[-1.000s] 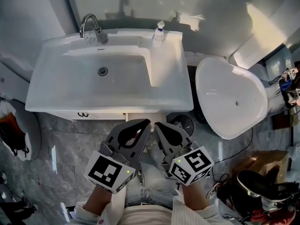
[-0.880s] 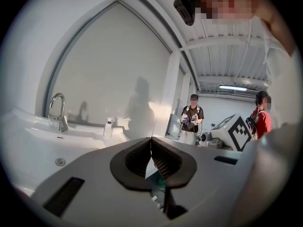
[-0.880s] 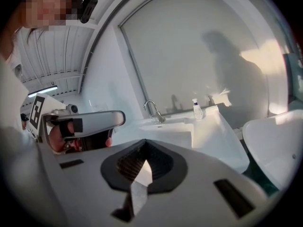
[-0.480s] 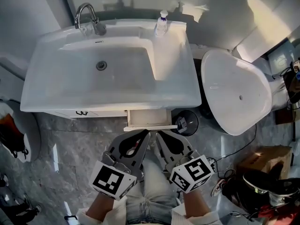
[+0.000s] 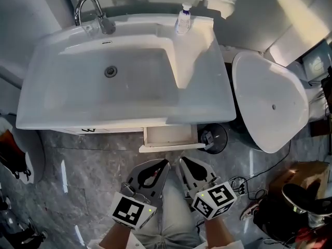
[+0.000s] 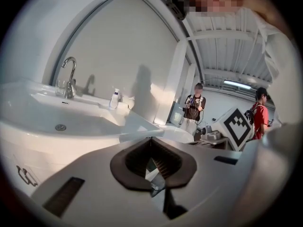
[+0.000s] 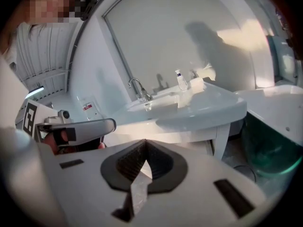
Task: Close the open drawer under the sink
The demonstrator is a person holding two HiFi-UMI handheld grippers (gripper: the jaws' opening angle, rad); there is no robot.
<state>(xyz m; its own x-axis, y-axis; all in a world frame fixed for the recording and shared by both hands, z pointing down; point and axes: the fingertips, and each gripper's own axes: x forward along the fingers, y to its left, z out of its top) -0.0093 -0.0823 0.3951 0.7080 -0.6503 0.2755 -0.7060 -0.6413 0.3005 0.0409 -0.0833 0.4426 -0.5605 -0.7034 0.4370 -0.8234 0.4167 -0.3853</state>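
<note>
A white drawer (image 5: 171, 138) stands pulled out from under the front rim of the white sink (image 5: 62, 82), right of centre. Its front panel faces me, and what I see of its inside looks bare. Both grippers hang side by side just short of the drawer front, apart from it. My left gripper (image 5: 165, 162) is shut and holds nothing. So is my right gripper (image 5: 181, 160). The left gripper (image 6: 151, 139) looks over the sink (image 6: 71, 122) in its own view. From below the rim, the right gripper (image 7: 144, 141) sees the sink (image 7: 194, 109).
A closed toilet (image 5: 270, 102) stands right of the sink. A black round object (image 5: 216, 137) sits on the floor beside the drawer. A faucet (image 5: 88, 9) and soap bottle (image 5: 182, 17) are at the sink's back. A cardboard box (image 5: 303, 175) and cables lie at right.
Both grippers have drawn back from the sink cabinet toward my body. The open drawer, barely showing a second ago, now shows fully below the sink rim. The jaws stayed shut.
</note>
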